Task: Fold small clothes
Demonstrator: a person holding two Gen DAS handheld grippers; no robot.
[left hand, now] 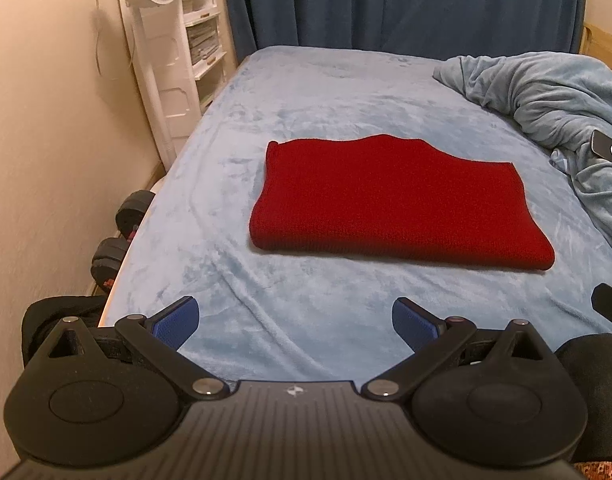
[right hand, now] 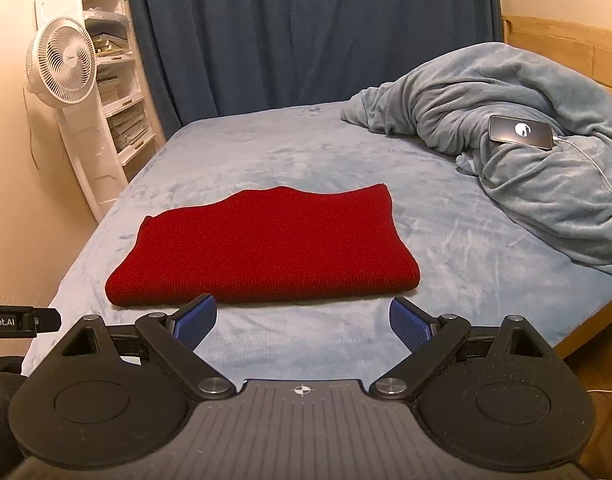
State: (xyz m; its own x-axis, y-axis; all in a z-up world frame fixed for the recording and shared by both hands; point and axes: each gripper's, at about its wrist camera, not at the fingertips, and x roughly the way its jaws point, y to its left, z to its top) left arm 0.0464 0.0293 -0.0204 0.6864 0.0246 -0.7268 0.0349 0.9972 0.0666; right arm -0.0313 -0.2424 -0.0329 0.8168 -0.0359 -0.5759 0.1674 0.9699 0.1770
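Note:
A red knitted garment lies folded into a flat rectangle on the light blue bed sheet; it also shows in the right wrist view. My left gripper is open and empty, held above the sheet short of the garment's near edge. My right gripper is open and empty, just in front of the garment's near folded edge. A part of the left gripper shows at the left edge of the right wrist view.
A bunched blue-grey blanket lies at the right of the bed with a phone and its cable on it. A white fan and white shelves stand left. Dumbbells lie by the wall. Dark blue curtain behind.

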